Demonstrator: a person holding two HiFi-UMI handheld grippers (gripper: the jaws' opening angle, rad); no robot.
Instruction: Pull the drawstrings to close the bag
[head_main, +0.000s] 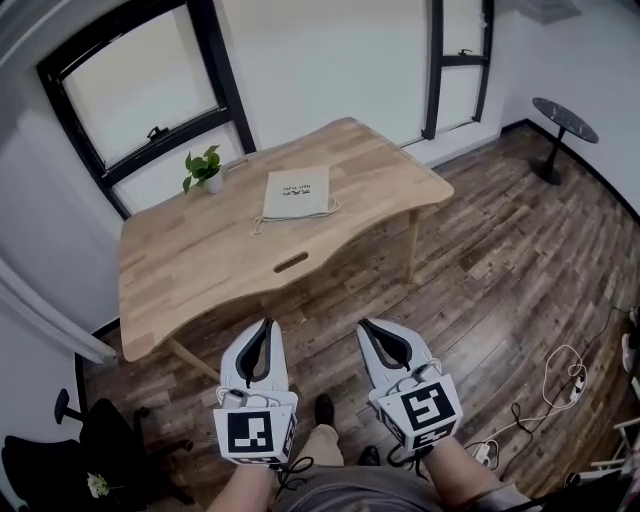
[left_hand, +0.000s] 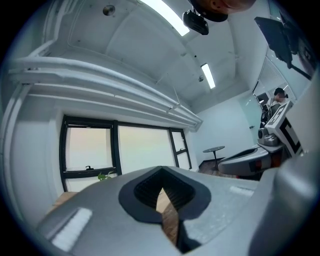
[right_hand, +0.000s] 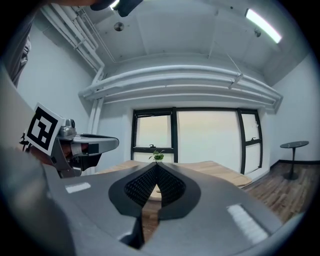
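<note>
A cream drawstring bag (head_main: 296, 193) lies flat on the far middle of the wooden table (head_main: 200, 265), its thin cords trailing off its near edge. My left gripper (head_main: 267, 325) and right gripper (head_main: 366, 326) are held side by side low over the floor, well short of the table and far from the bag. Both are shut with nothing between the jaws. In the left gripper view the left gripper (left_hand: 161, 170) has its tips together. In the right gripper view the right gripper (right_hand: 156, 165) points at the table (right_hand: 210, 169).
A small potted plant (head_main: 205, 170) stands at the table's far left edge, by the black-framed windows. A round black side table (head_main: 563, 120) is at the far right. Cables and a power strip (head_main: 563, 385) lie on the floor to the right, a black chair (head_main: 90, 440) at the lower left.
</note>
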